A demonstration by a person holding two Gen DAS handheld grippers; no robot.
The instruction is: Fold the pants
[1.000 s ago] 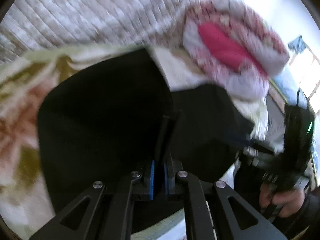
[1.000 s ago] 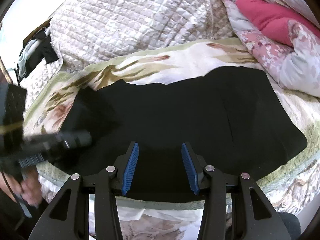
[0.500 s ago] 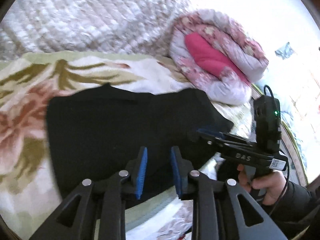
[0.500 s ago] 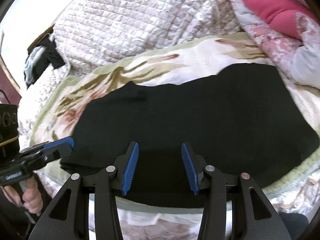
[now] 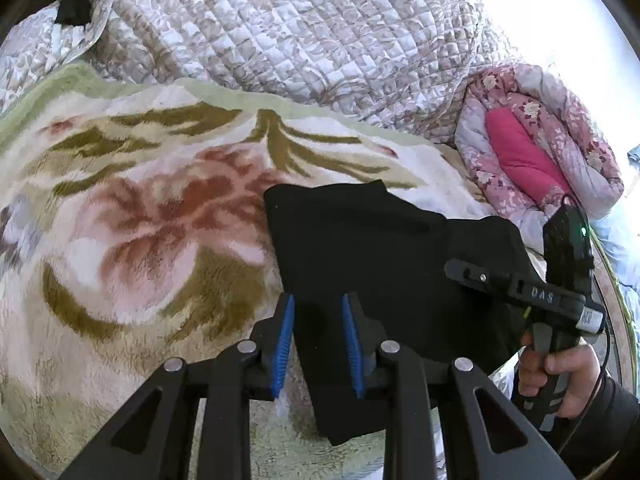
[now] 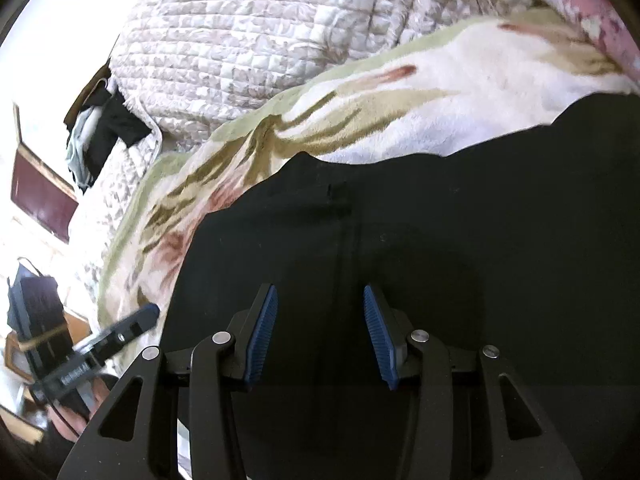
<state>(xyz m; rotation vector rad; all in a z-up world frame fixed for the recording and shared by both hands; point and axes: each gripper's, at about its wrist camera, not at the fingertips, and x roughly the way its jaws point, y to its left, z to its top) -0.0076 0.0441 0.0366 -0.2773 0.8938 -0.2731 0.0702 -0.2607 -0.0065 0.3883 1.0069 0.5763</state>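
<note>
In the left wrist view the left gripper [image 5: 318, 338] sits bottom centre, its fingers released and apart, with the near edge of the black pants [image 5: 384, 264] showing between them, ungripped. The pants lie folded, centre right, on the floral blanket [image 5: 140, 240]. At right a hand [image 5: 560, 376] holds the right gripper [image 6: 320, 336]; its fingers are also released, spread over the pants. A quilt [image 5: 280, 28] fills the top.

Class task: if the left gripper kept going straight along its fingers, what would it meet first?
Most likely the black pants: the left gripper, jaws open, points at their near left edge on the floral blanket. Depth is unclear.
</note>
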